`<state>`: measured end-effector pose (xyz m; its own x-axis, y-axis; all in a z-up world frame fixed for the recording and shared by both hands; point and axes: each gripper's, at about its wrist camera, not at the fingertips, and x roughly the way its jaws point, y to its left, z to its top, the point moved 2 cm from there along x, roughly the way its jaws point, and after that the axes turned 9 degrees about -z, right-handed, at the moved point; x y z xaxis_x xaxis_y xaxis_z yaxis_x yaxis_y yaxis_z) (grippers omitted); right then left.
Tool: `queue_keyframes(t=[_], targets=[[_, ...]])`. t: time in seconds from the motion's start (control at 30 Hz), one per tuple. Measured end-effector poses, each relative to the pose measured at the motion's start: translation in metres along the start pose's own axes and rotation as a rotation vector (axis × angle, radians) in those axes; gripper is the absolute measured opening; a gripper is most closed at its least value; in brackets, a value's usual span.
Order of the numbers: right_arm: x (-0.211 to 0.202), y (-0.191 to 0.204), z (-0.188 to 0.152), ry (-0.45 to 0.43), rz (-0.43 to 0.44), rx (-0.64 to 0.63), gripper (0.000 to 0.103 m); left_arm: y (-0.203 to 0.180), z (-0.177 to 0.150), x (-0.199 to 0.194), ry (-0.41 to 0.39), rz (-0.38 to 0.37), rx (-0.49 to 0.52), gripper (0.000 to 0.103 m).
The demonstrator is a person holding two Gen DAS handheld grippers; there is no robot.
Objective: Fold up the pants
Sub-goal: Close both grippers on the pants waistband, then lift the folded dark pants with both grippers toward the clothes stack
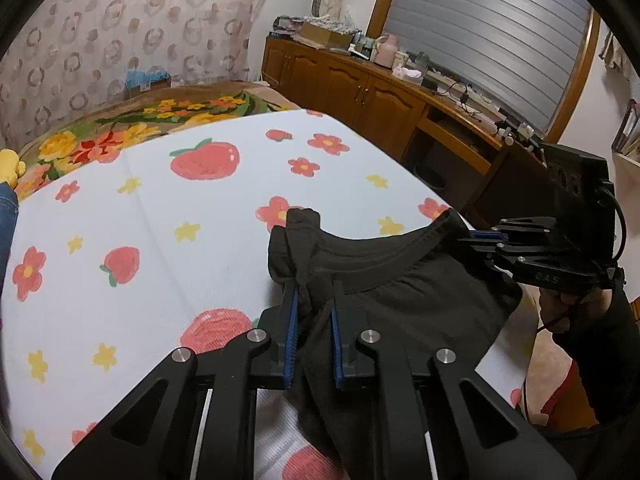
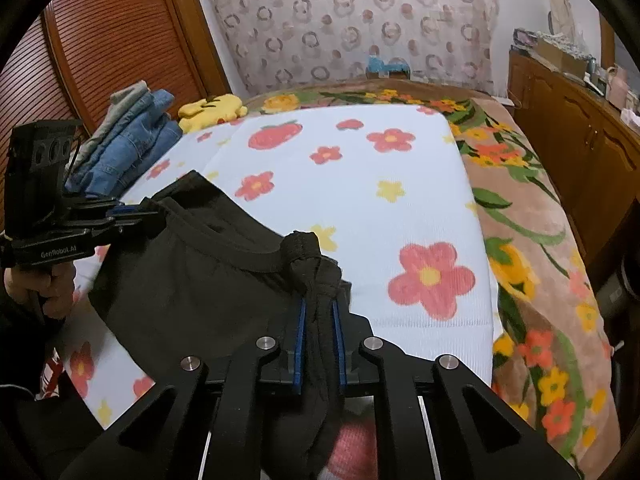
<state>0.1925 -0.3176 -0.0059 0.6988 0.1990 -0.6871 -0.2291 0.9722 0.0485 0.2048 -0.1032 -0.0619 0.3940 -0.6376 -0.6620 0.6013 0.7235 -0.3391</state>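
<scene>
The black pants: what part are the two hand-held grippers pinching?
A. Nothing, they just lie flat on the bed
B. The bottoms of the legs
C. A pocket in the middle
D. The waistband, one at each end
D: the left hand-held gripper and the right hand-held gripper are each shut on one end of the waistband of the black pants, which stretches between them above the flowered sheet.

The black pants (image 1: 400, 300) run off the left wrist view at 6 o'clock, their legs unseen. Bunched waistband cloth hides the left gripper (image 1: 314, 312) pad faces. At 3 o'clock the hand (image 1: 560, 312) is half covered by its tool. The clutter on the sideboard (image 1: 360, 88) at 1 o'clock is too small to name.
</scene>
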Motion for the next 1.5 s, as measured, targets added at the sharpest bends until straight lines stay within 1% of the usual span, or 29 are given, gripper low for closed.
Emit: queue_keyframes(t=[0.13, 0.27, 0.47, 0.63, 0.97, 1.27, 1.37, 1.5], targets=[[-0.004, 0.004, 0.003, -0.025, -0.006, -0.005, 0.011, -0.002, 0.001, -0.009, -0.023, 0.000, 0.006, 0.015], [-0.008, 0.009, 0.007, -0.052, -0.005, -0.015, 0.010, -0.004, 0.002, -0.019, -0.048, 0.015, 0.013, 0.015], [-0.013, 0.021, 0.013, -0.091, 0.006, -0.037, 0.010, 0.001, 0.002, -0.040, -0.096, 0.050, 0.005, 0.015], [-0.011, 0.031, 0.019, -0.103, 0.022, -0.063, 0.010, 0.005, 0.002, -0.059, -0.130, 0.091, 0.002, 0.015], [-0.001, 0.062, 0.046, -0.143, 0.067, -0.143, 0.010, 0.022, -0.006, -0.099, -0.194, 0.195, -0.025, 0.015], [0.017, 0.090, 0.070, -0.161, 0.118, -0.210, 0.010, 0.044, -0.014, -0.132, -0.235, 0.264, -0.065, 0.015], [0.017, 0.096, 0.081, -0.173, 0.125, -0.232, 0.010, 0.051, -0.012, -0.143, -0.253, 0.277, -0.071, 0.015], [0.022, 0.108, 0.105, -0.201, 0.127, -0.263, 0.010, 0.060, -0.003, -0.161, -0.289, 0.302, -0.070, 0.015]])
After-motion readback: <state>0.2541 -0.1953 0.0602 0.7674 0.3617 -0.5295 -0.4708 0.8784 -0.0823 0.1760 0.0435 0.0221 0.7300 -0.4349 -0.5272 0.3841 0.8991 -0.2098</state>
